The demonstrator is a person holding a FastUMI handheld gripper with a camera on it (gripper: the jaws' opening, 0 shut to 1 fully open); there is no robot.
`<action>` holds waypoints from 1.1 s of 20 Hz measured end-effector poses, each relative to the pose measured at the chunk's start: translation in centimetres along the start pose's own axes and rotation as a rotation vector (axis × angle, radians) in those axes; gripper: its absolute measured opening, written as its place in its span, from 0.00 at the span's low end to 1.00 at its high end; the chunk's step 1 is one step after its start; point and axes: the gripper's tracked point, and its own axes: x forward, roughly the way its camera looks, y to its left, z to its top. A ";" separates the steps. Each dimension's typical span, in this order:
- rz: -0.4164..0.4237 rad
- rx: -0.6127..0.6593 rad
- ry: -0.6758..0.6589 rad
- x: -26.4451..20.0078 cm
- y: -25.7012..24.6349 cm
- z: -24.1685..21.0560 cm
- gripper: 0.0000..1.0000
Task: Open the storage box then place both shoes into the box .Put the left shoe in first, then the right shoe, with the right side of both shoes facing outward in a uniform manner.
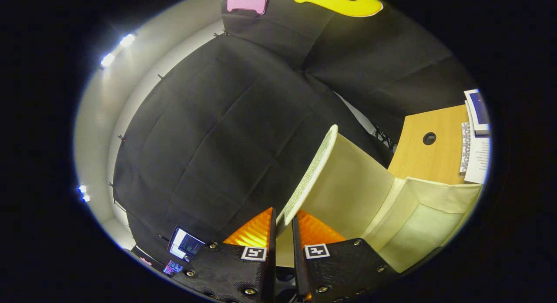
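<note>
1. Fingers of the hand-held gripper are pinched on the lid, gripping its lower edge between them.
2. One cream storage box sits just ahead of and beside the fingers, its lid raised and tilted, the mesh-textured rim showing.
3. One wooden tabletop lies beyond the box, carrying papers whose print is too small to read.

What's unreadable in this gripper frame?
- Inside of the storage box: hidden by its own wall and raised lid in the gripper view.
- Shoes: whereabouts unknown.
- Gripper: fingers pinch the lid edge; contact depth hidden by the fingers.
- Papers on the wooden table: cut off, too small.
</note>
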 end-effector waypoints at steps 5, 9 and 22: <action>-0.085 -0.122 -0.010 0.7 -0.8 0.7 0.59; -0.109 -0.145 -0.034 -1.1 0.0 1.5 0.84; -0.374 -0.224 -0.222 -16.2 -4.1 2.3 0.84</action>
